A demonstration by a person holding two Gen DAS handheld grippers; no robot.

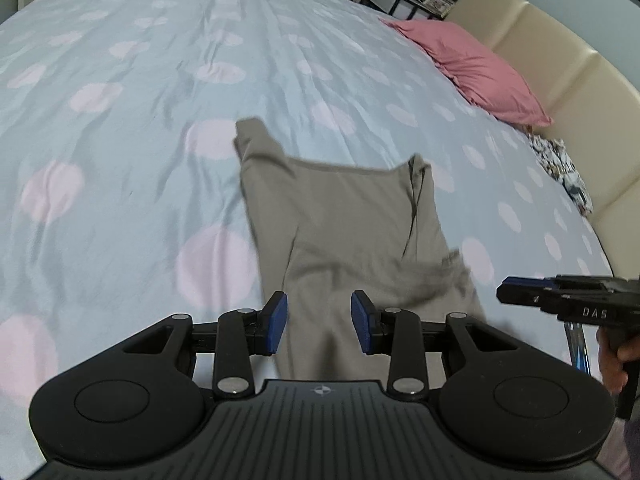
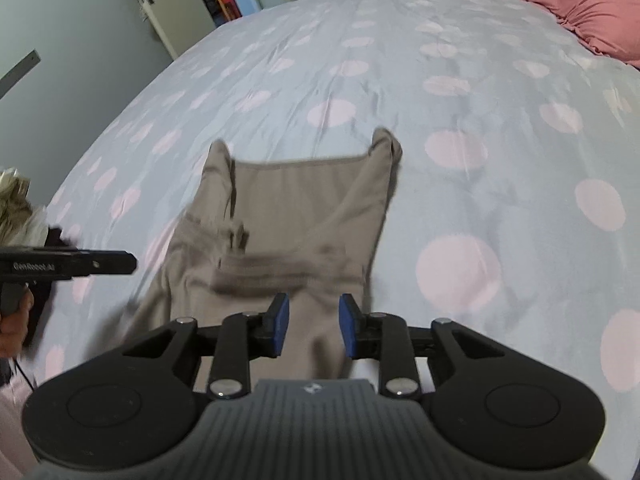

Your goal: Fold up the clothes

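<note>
While both grippers' fingers stand apart, the taupe garment point(image 1: 344, 216) lies lengthwise, straps pointing away across the bed point(image 1: 120, 80).

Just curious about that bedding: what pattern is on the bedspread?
Pale blue bedspread with large soft pink dots, clearest in the right wrist view.

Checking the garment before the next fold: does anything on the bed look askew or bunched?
Yes. The taupe garment lies crooked on the dotted bedspread. A rumpled band crosses it near the open right claw, one side flaring wider. Motion blur hides finer detail. Nothing looks spilled or damaged.
</note>
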